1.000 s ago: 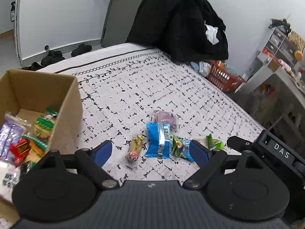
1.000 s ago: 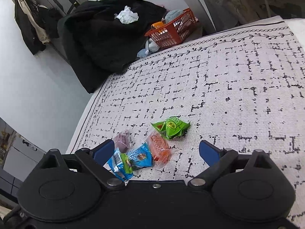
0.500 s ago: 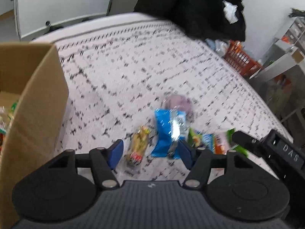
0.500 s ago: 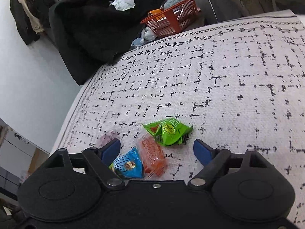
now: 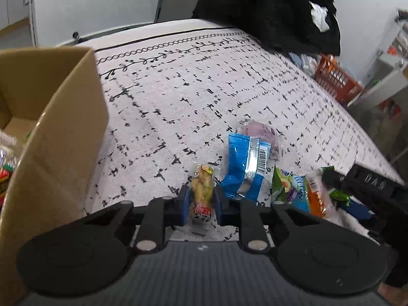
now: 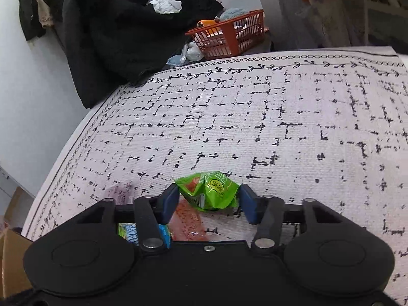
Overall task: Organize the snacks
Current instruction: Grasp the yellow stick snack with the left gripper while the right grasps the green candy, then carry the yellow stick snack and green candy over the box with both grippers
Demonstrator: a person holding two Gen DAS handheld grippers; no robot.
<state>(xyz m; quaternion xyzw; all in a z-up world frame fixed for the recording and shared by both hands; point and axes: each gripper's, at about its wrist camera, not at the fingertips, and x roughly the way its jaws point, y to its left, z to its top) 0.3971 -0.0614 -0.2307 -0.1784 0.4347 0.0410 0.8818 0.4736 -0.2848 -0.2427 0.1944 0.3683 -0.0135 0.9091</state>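
While the patterned white cloth [image 5: 178, 97] is spread over the surface under the snacks, the left tool [image 5: 201, 201] is clenched on a slim yellow snack packet [image 5: 202, 191], whose red-labelled lower end is pinched between the two blue pads [image 5: 184, 201]. The packet is seen lying lengthwise along the fingers, its upper end pointing away over the cloth. Just to its right a blue packet [image 5: 244, 165] with a silver barcode strip is laid flat, and a pale purple packet [image 5: 262, 134] is partly tucked behind it. Further right, a green-and-blue packet [image 5: 288, 188] and an orange packet [image 5: 316, 196] are overlapped. An open cardboard box [image 5: 63, 137] is placed at the left, with wrapped snacks visible inside at its edge.

In the right wrist view, the right tool [image 6: 207, 199] is closed around a crumpled green packet [image 6: 209, 190], which is touched by a blue pad [image 6: 169, 201] on each side. The orange packet [image 6: 188, 219] is seen beneath it. A black garment [image 6: 122, 30] and an orange basket [image 6: 229, 35] are found beyond the far edge.
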